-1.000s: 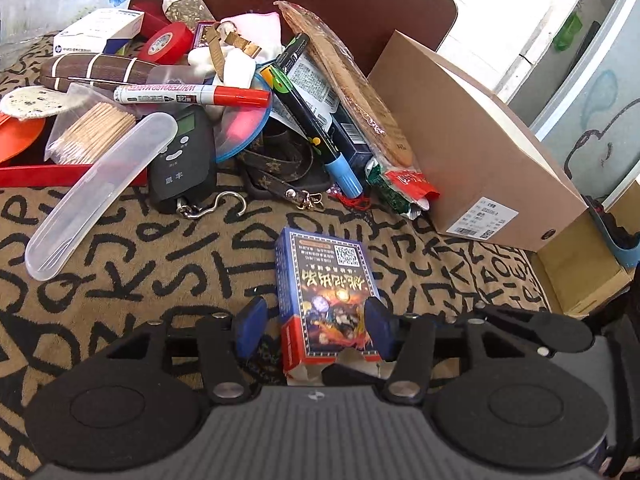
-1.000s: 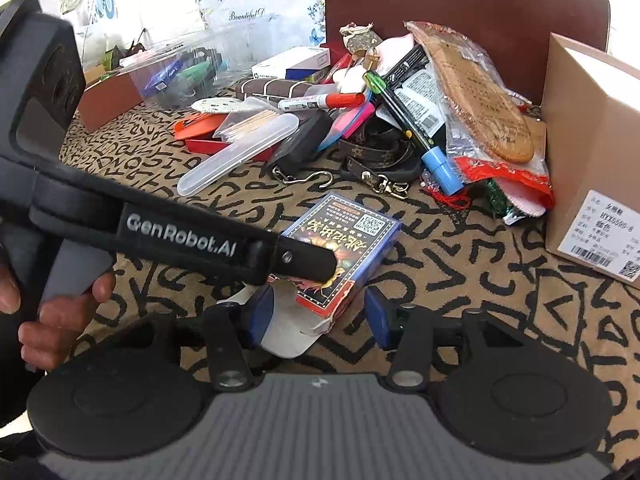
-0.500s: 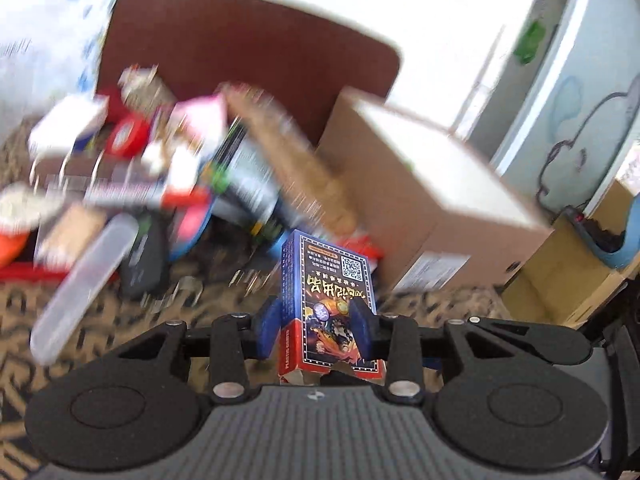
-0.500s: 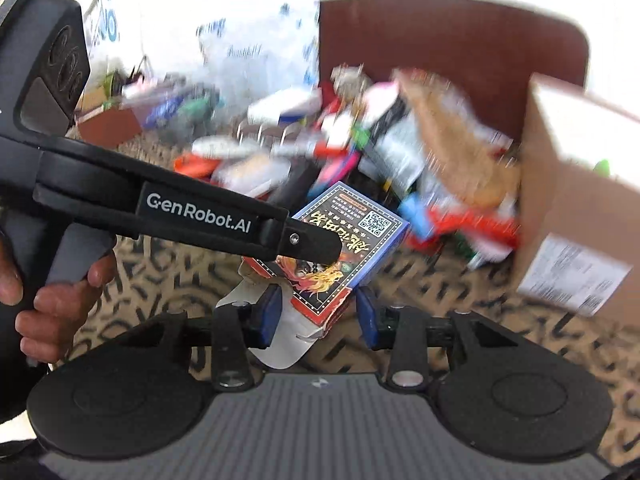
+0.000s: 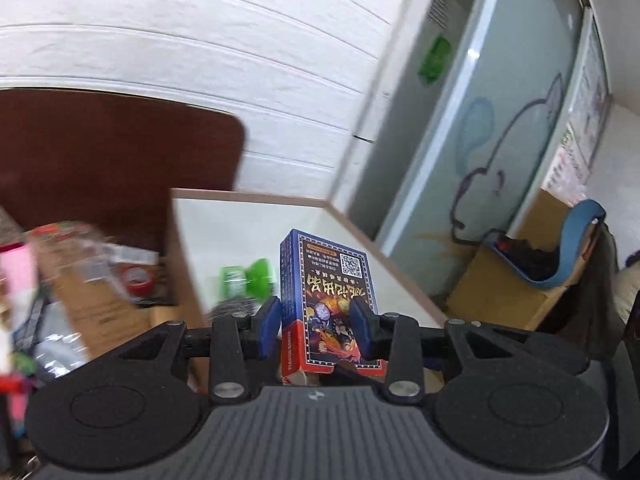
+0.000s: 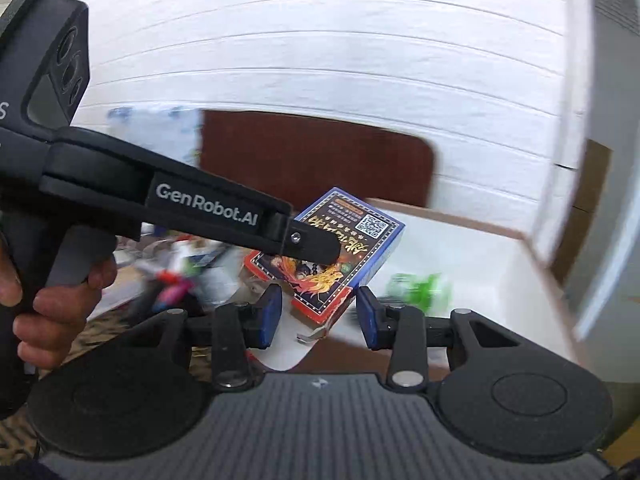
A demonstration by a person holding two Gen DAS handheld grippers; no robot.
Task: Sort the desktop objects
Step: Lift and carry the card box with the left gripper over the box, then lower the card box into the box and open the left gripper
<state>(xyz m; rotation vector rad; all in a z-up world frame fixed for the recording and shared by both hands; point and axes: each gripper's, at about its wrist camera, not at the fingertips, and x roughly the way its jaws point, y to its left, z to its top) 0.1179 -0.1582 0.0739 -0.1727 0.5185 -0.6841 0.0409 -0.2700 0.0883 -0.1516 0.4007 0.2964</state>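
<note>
A blue playing-card box (image 5: pixel 326 292) stands upright between the blue pads of my left gripper (image 5: pixel 316 328), which is shut on its sides. In the right wrist view the same card box (image 6: pixel 340 248) hangs tilted, its white flap open at the bottom. My right gripper (image 6: pixel 319 317) is closed around that lower corner, pads against it. The left gripper's black finger (image 6: pixel 316 246) lies across the box face, and a hand (image 6: pixel 52 304) holds its grip. Behind the card box is an open cardboard box (image 5: pixel 248 196) with a white inside and a green item (image 5: pixel 244 276) in it.
Blurred clutter (image 5: pixel 80 272) lies left of the cardboard box, in front of a brown chair back (image 5: pixel 112 160). To the right are a glass door with a cartoon drawing (image 5: pixel 500 168) and a blue curved object (image 5: pixel 576 248) on another carton. A white panelled wall stands behind.
Both grippers closed on the card box where it lay on the patterned cloth, then lifted it together. It now hangs in front of the open cardboard box.
</note>
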